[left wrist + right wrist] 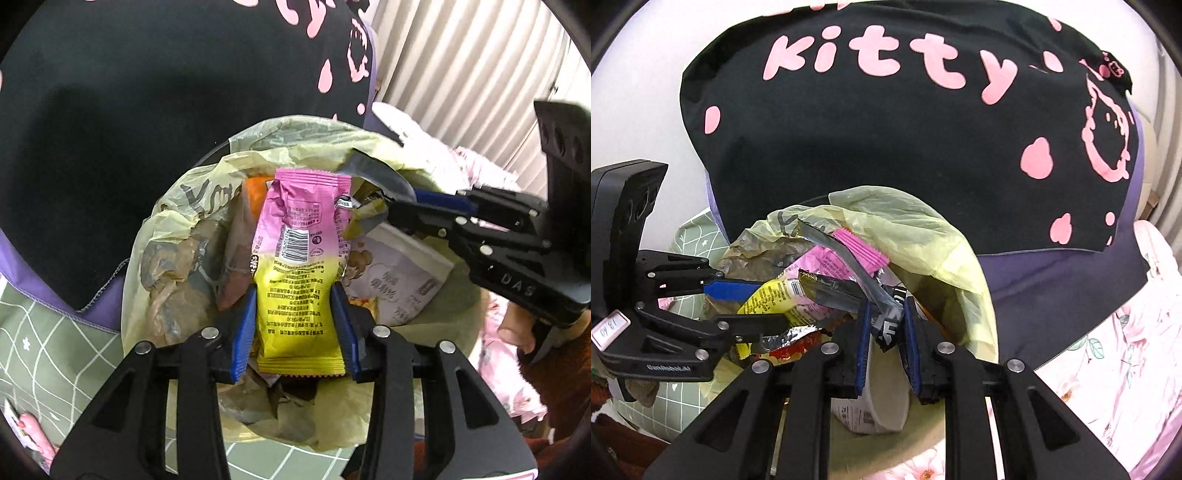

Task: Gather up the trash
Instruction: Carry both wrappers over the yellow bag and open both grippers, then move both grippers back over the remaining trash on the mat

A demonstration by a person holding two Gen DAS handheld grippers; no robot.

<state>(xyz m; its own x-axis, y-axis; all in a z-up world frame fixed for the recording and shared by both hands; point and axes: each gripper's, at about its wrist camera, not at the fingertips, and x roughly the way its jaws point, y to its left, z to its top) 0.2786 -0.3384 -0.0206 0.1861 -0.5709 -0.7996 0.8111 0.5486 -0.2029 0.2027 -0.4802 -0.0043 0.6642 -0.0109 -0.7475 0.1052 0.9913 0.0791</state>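
The pink-and-yellow snack packet (301,266) stands mid-frame over the yellow-lined bin (162,236), clamped by the left gripper (299,328). Only the right-wrist view shows the right gripper (886,332) pinching a grey wrapper (849,266), its print probably unreadable; bin contents beneath stay hidden.

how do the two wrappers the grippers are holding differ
The pink wrapper is pink and yellow; the grey wrapper is grey and silver. The pink one is wide and puffy, the grey one narrow and flat. Both hang over the bag, one in each gripper.
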